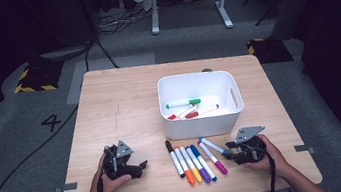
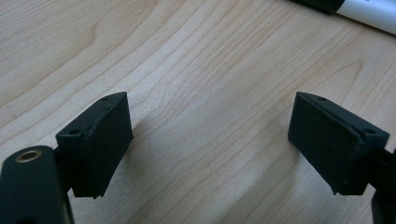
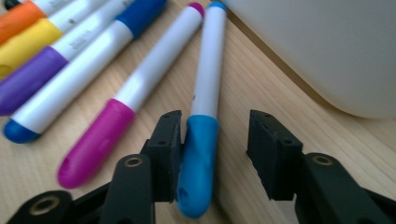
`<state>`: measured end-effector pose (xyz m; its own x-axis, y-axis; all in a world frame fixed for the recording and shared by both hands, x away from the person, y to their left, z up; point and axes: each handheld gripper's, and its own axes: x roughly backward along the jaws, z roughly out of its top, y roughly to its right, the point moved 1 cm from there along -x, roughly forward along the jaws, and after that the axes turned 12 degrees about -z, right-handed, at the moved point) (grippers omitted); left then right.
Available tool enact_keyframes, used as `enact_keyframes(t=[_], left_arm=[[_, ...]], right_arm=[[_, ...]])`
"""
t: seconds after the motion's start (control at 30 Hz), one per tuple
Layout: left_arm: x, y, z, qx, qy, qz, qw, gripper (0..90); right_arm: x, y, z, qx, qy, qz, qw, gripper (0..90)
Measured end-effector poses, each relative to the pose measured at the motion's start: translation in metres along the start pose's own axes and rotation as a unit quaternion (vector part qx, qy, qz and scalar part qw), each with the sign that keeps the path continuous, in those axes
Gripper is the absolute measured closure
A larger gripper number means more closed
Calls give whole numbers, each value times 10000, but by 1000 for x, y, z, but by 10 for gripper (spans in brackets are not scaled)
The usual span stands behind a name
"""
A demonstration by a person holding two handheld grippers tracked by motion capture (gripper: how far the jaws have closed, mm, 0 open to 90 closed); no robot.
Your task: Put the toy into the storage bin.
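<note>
Several markers lie in a row on the wooden table (image 1: 124,107) in front of a white bin (image 1: 203,124). My right gripper (image 1: 231,156) is down at the right end of the row. Its jaws straddle the cap of the light-blue marker (image 3: 205,93), which lies on the table beside the magenta marker (image 3: 140,93). The left pad touches the cap and a gap remains at the right pad, so the gripper (image 3: 217,140) is open. My left gripper (image 1: 138,168) rests left of the row, open (image 2: 210,140) over bare wood.
The bin (image 3: 327,46) holds a green marker (image 1: 183,103) and red ones (image 1: 201,112). It stands close to the right of my right gripper's jaws. A black-capped marker (image 2: 355,7) lies beyond my left gripper. Table legs and cables are on the floor behind.
</note>
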<state>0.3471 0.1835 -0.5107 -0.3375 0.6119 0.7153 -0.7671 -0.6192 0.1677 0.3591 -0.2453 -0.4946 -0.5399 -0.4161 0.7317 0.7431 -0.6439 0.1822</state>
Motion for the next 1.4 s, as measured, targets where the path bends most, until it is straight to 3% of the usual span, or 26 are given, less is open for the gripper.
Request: enact_keyframes(t=[0.17, 0.53, 0.67, 0.97, 1.1, 1.27, 1.4], left_arm=[[0, 0, 0, -1, 2, 0, 10000, 138], [0, 0, 0, 13, -2, -3, 10000, 138], [0, 0, 0, -1, 1, 1, 10000, 137], [0, 0, 0, 0, 2, 1, 10000, 138], [0, 0, 0, 1, 1, -1, 10000, 138], [0, 0, 0, 0, 3, -1, 10000, 138], [0, 0, 0, -6, -2, -9, 10000, 138]], right_arm=[[0, 13, -6, -161, 41, -204, 9997, 696], [10, 21, -14, 175, -4, 43, 9998, 743], [16, 26, -17, 126, 31, 50, 9999, 744], [49, 39, -36, -103, 292, 19, 9995, 745], [67, 52, -46, -357, 445, -231, 9981, 745], [80, 61, -48, -460, 553, -361, 9968, 745], [101, 67, -51, -579, 771, -411, 9945, 745]])
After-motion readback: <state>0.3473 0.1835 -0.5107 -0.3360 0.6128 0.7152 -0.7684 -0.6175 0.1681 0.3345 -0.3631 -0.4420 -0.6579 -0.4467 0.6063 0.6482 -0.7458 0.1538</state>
